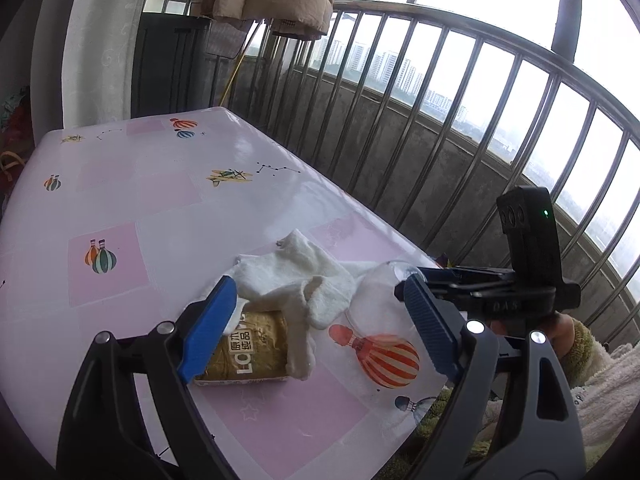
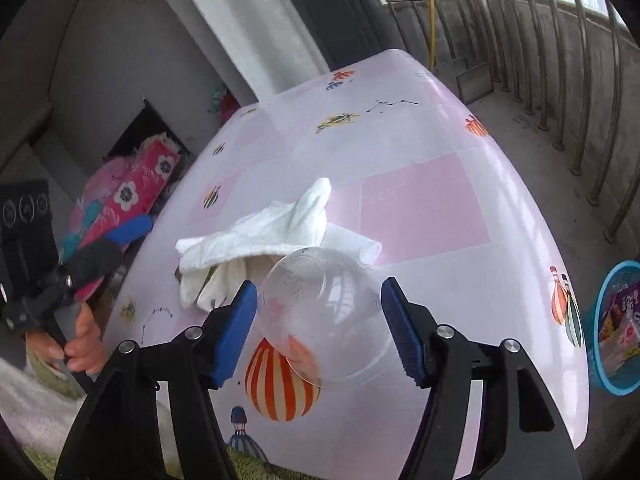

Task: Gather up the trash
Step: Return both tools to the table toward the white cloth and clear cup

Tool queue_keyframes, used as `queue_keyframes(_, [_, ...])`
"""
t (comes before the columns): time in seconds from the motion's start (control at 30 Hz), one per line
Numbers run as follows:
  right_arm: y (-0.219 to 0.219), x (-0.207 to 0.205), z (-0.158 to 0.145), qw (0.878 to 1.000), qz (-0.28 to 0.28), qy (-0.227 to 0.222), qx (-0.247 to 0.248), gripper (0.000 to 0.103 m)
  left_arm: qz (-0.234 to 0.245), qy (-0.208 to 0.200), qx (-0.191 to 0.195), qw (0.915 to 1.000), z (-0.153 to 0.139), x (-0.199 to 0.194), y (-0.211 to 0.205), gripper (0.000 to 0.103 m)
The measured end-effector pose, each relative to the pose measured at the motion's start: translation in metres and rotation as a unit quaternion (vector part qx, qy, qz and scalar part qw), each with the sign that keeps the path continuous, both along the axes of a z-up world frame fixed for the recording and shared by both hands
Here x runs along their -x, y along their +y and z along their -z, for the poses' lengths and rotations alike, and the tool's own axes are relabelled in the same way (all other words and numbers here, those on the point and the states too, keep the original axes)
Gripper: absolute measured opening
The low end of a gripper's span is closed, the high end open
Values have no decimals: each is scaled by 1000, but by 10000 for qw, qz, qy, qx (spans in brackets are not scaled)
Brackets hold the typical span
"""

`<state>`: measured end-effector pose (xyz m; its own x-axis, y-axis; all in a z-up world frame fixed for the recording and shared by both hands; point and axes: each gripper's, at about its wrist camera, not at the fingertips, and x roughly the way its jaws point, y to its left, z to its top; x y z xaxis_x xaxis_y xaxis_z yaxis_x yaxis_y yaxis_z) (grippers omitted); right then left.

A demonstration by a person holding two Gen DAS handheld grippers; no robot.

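While on its side | clear cup (image 2: 320, 320) mouth twd right hand-held gripper (image 2: 320, 332)

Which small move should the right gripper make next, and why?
Probably close the right gripper on the clear plastic cup. The cup lies on its side between the open blue fingers, and the bin waits beside the table.

Right gripper (image 2: 318, 330) jaws spread wide, clear plastic cup (image 2: 320, 316) lying on its side between the blue pads, touching neither. White cloth (image 2: 276, 232) just behind cup on pink balloon-print table (image 2: 440, 200). Left gripper (image 2: 100, 248) at left edge. Blue-rimmed basket (image 2: 616, 324) beside table at right.
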<state>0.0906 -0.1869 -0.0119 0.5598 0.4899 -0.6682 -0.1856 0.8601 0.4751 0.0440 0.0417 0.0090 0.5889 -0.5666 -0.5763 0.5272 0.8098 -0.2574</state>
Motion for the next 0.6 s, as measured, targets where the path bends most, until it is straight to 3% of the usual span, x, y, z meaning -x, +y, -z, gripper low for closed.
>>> queue_keyframes(0.13, [-10,-13,3,9994,322,-6,-126,63,189,-153,-281,9993,0,-5,-14,79])
queue_keyframes(0.4, [8,-12,1,9989,373,-109,259,63,610,-497,-1657,9830,25,-11,-60,69])
queue_keyframes(0.5, [6,-14,1,9990,391,-21,204,63,604,-364,-2054,9761,39,-20,-68,57])
queue_keyframes(0.6, [6,-16,2,9989,405,-8,231,63,491,20,-1861,9813,46,-34,-61,36])
